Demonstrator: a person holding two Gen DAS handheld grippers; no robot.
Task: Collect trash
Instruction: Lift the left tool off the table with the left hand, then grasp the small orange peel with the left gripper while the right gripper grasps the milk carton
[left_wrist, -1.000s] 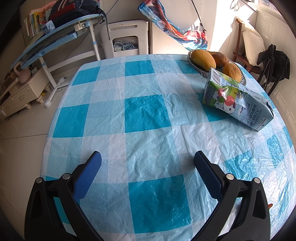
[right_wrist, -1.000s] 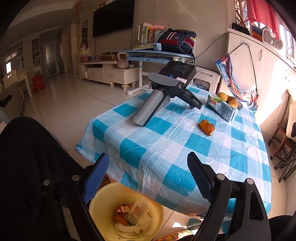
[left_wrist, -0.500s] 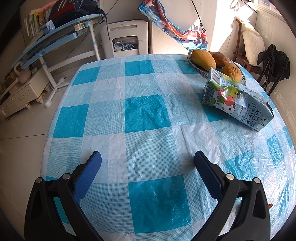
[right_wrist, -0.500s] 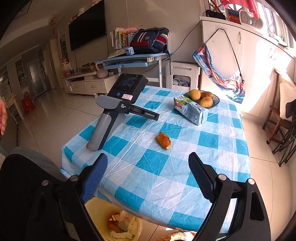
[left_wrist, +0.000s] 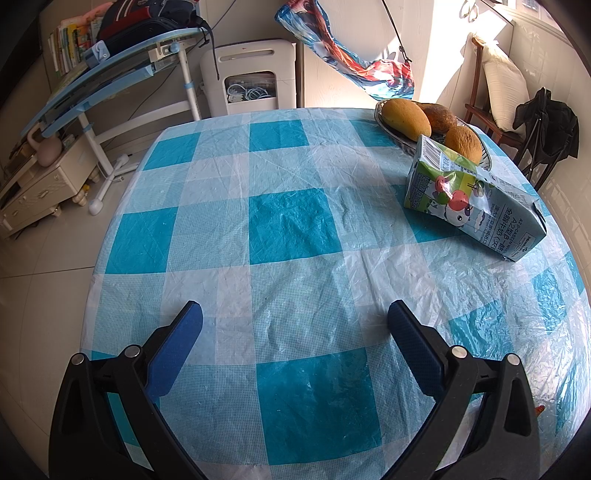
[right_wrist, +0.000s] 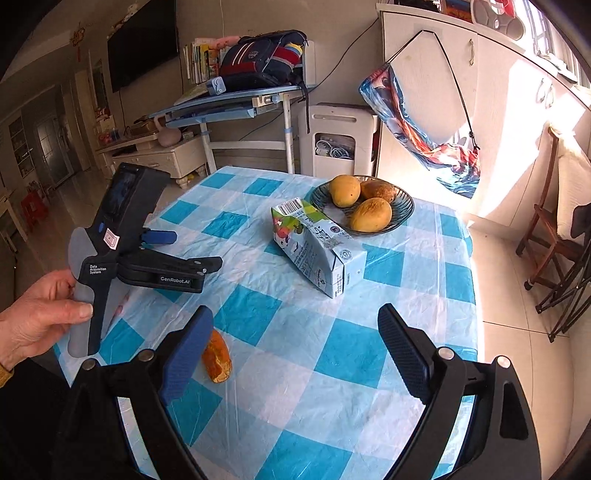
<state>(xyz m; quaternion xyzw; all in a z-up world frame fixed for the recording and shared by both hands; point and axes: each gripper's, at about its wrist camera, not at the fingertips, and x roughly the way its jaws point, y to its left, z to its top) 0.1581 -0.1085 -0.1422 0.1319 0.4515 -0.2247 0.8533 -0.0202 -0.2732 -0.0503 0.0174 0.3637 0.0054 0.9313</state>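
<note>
At the far right of the table (right_wrist: 424, 295), which is covered in a blue-and-white checked plastic cloth, a dark ribbed bowl (right_wrist: 400, 216) holds three yellow-orange mangoes (right_wrist: 370, 214), one of them browner than the others. Just in front of the bowl a milk carton (right_wrist: 317, 245) lies on its side, its printed green-and-blue panel up and its folded end pointing toward the near right. The left gripper (left_wrist: 293, 338) hangs over the near part of the cloth, tilted downward, its blue-padded jaws spread wide with only bare cloth between them; in the right wrist view a hand (right_wrist: 37, 321) grips its grey handle at the left edge of the table. The right gripper (right_wrist: 295, 343) looks across the table from its near side, also angled down, jaws wide apart and holding nothing. A piece of orange peel (right_wrist: 218, 360), curled and with a pale underside, lies on a white square near the table's near left corner, just beside the right gripper's left finger (right_wrist: 186, 354) and partly hidden behind it. The carton sits well apart from the peel, farther away and to the right.
</note>
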